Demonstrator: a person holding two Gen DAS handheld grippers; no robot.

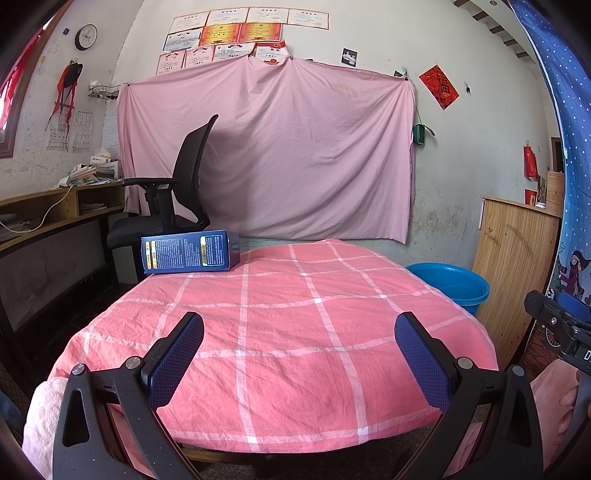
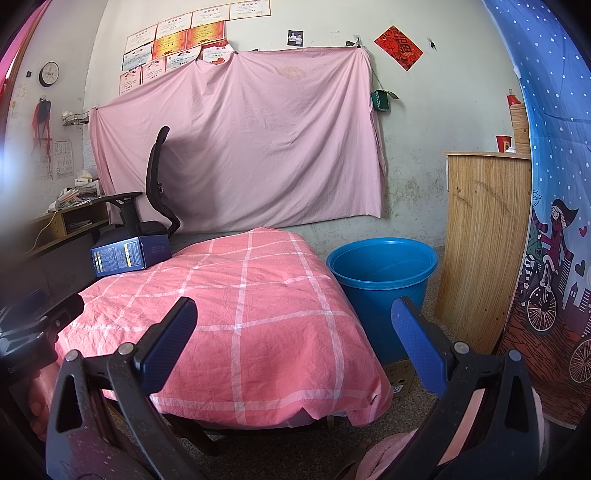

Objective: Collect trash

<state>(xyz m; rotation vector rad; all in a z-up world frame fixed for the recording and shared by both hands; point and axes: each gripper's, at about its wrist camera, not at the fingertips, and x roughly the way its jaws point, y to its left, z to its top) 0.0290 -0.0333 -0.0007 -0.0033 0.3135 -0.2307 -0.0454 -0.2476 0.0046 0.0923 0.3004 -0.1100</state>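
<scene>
Both grippers — left gripper (image 1: 299, 347) and right gripper (image 2: 293, 332) — hang spread wide, holding nothing. The blue box (image 1: 190, 255) lies at ten o'clock on the checked cloth (image 1: 288, 332); the blue bucket (image 2: 382, 275) at two o'clock seems empty. Judging so, reaching for the box comes next — a broad grip across it.

Wall: a pink sheet (image 1: 266, 147) is hanging below certificates (image 1: 229, 33); a clock (image 1: 86, 37) is hanging at left.
Furniture: a black office chair (image 1: 173, 195) is standing beside a wooden desk (image 1: 55, 214); a wooden cabinet (image 2: 480, 240) is standing at right.
Floor: speckled, showing wear.
</scene>
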